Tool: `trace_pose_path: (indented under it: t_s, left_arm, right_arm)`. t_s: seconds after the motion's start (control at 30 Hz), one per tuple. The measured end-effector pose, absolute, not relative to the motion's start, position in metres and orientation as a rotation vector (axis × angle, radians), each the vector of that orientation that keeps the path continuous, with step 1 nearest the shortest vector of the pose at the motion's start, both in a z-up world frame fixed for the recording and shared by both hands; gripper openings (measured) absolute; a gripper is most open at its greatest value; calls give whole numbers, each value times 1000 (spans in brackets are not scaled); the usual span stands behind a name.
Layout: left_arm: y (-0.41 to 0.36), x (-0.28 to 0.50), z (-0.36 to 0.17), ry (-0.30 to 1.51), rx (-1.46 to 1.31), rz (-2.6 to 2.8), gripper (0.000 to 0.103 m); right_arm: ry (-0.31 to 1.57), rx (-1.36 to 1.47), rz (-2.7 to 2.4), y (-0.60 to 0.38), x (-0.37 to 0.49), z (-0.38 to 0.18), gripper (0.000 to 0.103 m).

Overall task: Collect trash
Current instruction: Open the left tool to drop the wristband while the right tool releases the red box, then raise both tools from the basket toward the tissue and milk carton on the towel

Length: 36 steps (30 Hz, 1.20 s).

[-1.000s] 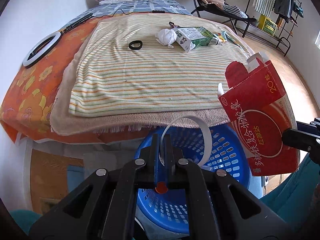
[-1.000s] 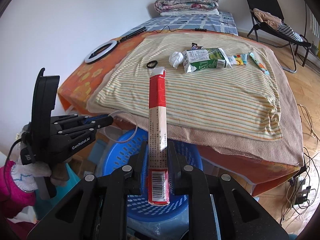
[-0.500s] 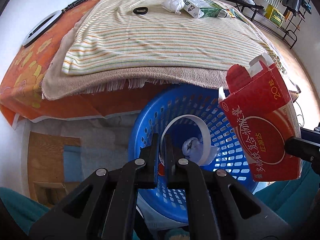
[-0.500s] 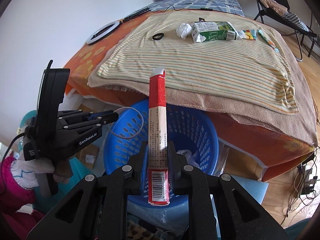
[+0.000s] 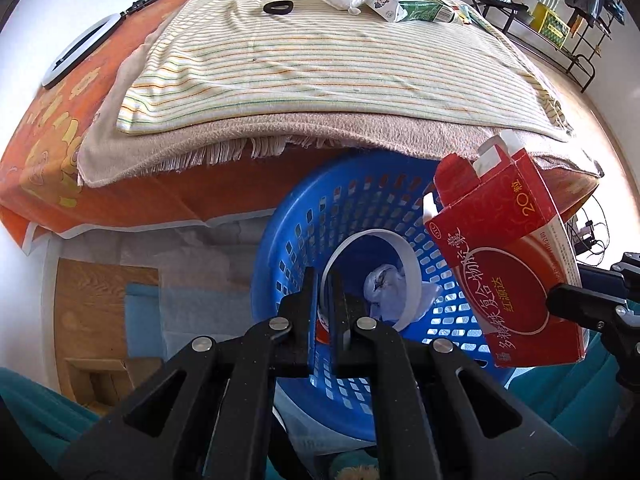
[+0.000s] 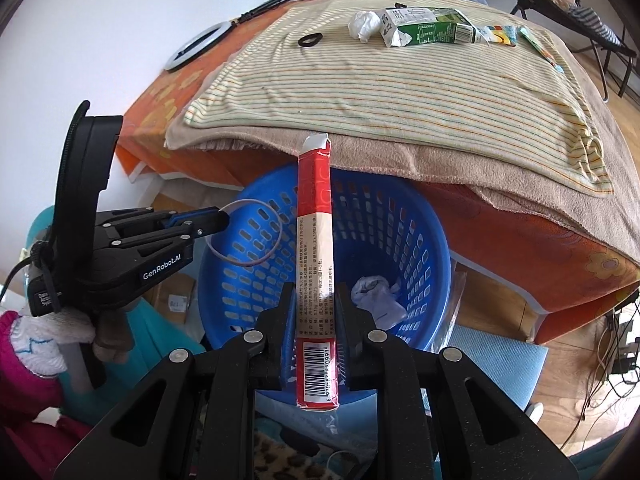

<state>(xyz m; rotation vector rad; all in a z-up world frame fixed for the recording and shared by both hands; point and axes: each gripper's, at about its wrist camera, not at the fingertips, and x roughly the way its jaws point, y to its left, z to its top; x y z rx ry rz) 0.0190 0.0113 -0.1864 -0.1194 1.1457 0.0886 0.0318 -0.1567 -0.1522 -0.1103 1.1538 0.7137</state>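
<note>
Two tongs, both loaded, over the blue basket [image 6: 416, 216] at the bed's [image 6: 576, 248] near edge. Left tongs [image 5: 323, 280] closed tight on a thin white ring [image 5: 414, 276]; the ring sticks out past the tips over the basket mouth, toward 1 o'clock in the left view. Right tongs [image 6: 314, 300] nearly closed, clamped on the flat sides of a red box [image 6: 316, 240], box upright, flap end at 12 o'clock, barcode end below the jaws. In the left view the box [image 5: 516, 276] sits at 3 o'clock, over the basket rim. Crumpled tissue [image 6: 374, 294] already in the basket bottom. Still on the striped blanket [image 6: 400, 92], far end at 12 o'clock: white wad [image 6: 363, 24], green carton [image 6: 428, 32], black ring [image 6: 310, 40], small wrappers [image 6: 520, 38], probably snack packs, too small to tell. Ring light [image 6: 198, 46] at 10 o'clock on the orange sheet.
</note>
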Motion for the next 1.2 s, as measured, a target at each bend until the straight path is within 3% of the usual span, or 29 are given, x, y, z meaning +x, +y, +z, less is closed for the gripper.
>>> trace_pose_path:
  t_s: [0.23, 0.37, 0.47, 0.5, 0.6, 0.67, 0.77, 0.83, 1.1, 1.2]
  left_arm:
    - [12, 20, -186, 1146, -135, 83, 2]
    - [12, 20, -186, 1145, -136, 82, 11]
    - [11, 20, -185, 1137, -131, 85, 32]
    - [11, 20, -184, 1133, -131, 87, 42]
    - [10, 20, -182, 1124, -129, 93, 45]
    - [10, 20, -181, 1124, -131, 91, 48]
    - [10, 20, -179, 1113, -130, 99, 66]
    - [10, 20, -177, 1109, -134, 105, 72]
    - [10, 23, -175, 1108, -139, 102, 75]
    - [11, 23, -174, 1106, -142, 101, 75]
  right_arm:
    - [1170, -98, 694, -157, 34, -156, 18]
    - [1180, -92, 677, -159, 35, -159, 18]
    - [1186, -89, 666, -161, 37, -159, 20]
    - [1190, -88, 661, -161, 37, -160, 25]
    - [1192, -80, 646, -163, 38, -160, 46]
    - [1190, -79, 638, -164, 38, -158, 48]
    - [1195, -84, 622, -165, 39, -158, 49]
    - [1199, -85, 608, -165, 41, -158, 56]
    - [1222, -104, 558, -167, 46, -159, 75]
    - [1250, -108, 539, -167, 50, -163, 75]
